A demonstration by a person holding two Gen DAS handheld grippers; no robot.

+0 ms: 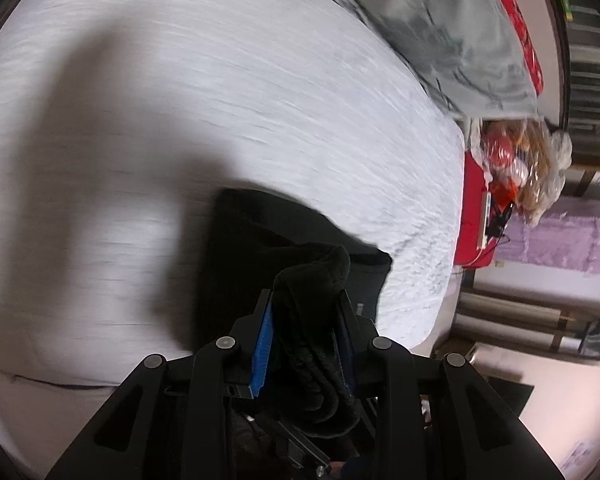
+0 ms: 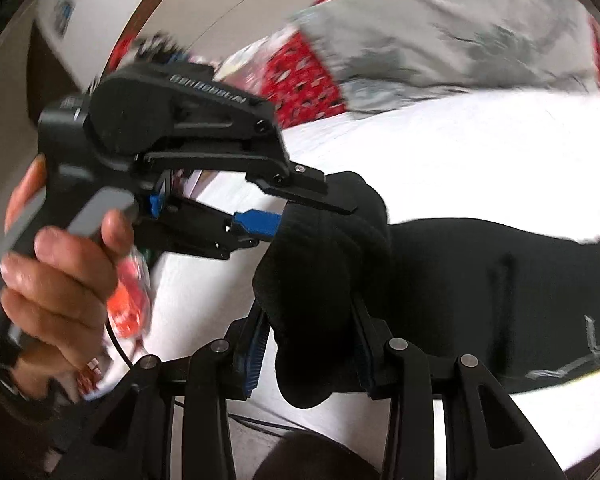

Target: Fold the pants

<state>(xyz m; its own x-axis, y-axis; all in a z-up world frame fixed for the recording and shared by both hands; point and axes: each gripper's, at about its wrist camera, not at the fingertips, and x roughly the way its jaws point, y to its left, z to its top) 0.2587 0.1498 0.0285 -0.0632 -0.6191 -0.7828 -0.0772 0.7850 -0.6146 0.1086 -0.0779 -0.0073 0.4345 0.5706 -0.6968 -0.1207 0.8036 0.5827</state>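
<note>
Pants (image 1: 300, 236), black, lie on the white bedsheet (image 1: 228, 92). Left wrist view: the left gripper (image 1: 306, 300) is clamped on a bunched fold of the fabric, raised off the sheet. Right wrist view: the right gripper (image 2: 312, 312) is clamped on another bunch of the pants (image 2: 480, 280); the left gripper (image 2: 320, 212), held in a hand (image 2: 60, 276), grips the fabric just beyond it.

bed (image 1: 260, 80): white cover | on it: black pants (image 2: 500, 280), grey blanket (image 1: 460, 28)
</note>
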